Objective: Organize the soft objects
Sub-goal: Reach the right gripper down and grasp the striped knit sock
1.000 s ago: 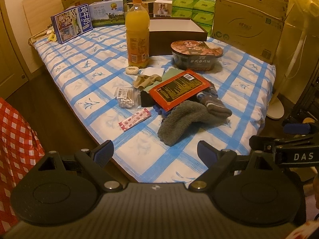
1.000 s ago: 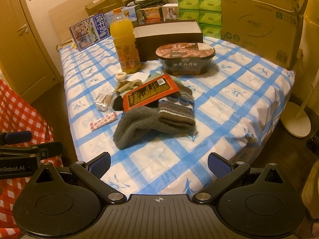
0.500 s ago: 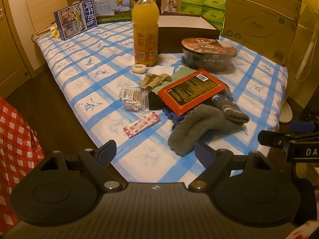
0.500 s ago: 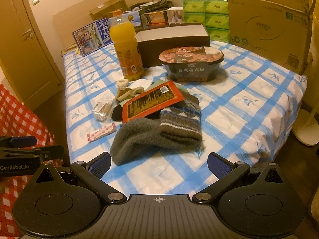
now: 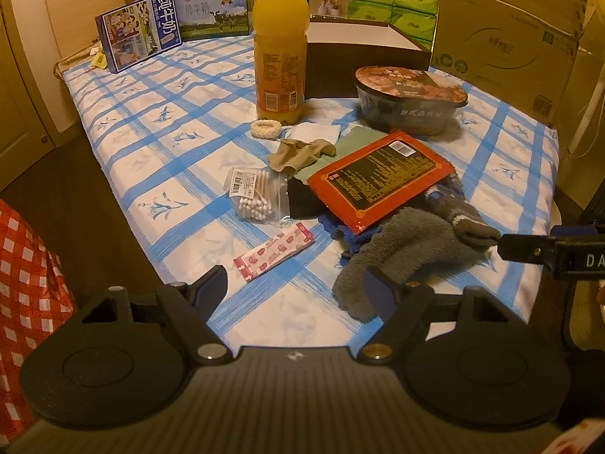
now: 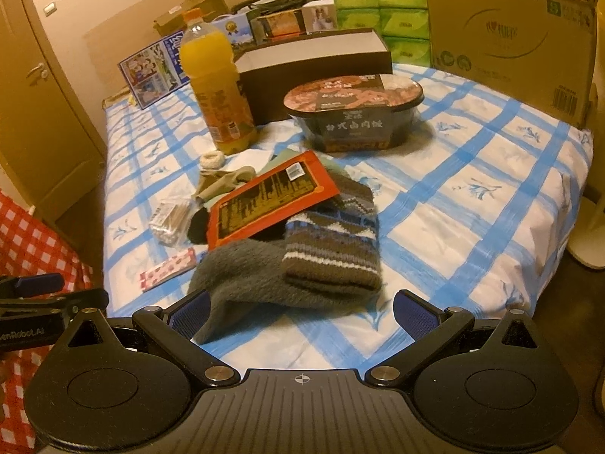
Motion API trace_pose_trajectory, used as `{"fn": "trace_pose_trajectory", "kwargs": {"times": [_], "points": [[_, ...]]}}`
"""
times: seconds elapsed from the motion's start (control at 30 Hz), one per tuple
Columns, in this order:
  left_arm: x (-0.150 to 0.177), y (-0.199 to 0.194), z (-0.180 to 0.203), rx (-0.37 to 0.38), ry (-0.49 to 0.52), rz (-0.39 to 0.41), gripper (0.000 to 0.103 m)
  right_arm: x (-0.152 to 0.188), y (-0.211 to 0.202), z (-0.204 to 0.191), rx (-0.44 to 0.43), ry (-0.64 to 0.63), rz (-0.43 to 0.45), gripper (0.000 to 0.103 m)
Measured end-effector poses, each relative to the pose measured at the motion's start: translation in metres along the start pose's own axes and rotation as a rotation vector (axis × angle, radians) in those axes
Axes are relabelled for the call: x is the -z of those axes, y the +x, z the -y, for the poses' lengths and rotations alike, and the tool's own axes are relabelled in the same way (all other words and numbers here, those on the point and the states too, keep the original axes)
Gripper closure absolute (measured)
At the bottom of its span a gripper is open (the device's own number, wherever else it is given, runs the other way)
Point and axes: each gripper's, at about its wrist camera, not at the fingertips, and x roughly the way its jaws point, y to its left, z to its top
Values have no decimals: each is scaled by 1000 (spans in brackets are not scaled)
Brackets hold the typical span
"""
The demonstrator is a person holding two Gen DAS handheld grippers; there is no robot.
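1. Left gripper (image 5: 297,287): jaws closing, nothing between them, above the bed (image 5: 181,113) edge.
2. Right gripper (image 6: 300,308): jaws spread wide, empty, poised over the grey fuzzy sock (image 6: 245,272).
3. Patterned knit sock (image 6: 332,242) overlaps it, beneath the red packet (image 6: 270,198).

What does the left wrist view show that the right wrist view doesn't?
Only the left wrist view: the white cloth by the bottle, the blue fabric under the red packet, and the right tool's side. Only the right wrist view: the patterned sock's striped cuff and a wooden door. Both: the grey sock, red packet, juice bottle and noodle bowl.
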Motion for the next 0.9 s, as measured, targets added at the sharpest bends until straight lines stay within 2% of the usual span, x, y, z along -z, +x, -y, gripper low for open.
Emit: {"fn": "trace_pose_trajectory", "kwargs": {"times": [0.13, 0.23, 0.43, 0.9], "points": [[-3, 16, -6, -7, -6, -1, 31, -6, 15, 5, 9, 5, 5, 1], [-7, 29, -11, -18, -9, -2, 32, -12, 27, 10, 11, 14, 13, 6], [-12, 56, -19, -30, 3, -9, 33, -25, 53, 21, 12, 40, 21, 7], [-14, 99, -27, -7, 60, -43, 34, -32, 111, 42, 1, 127, -46, 9]]}}
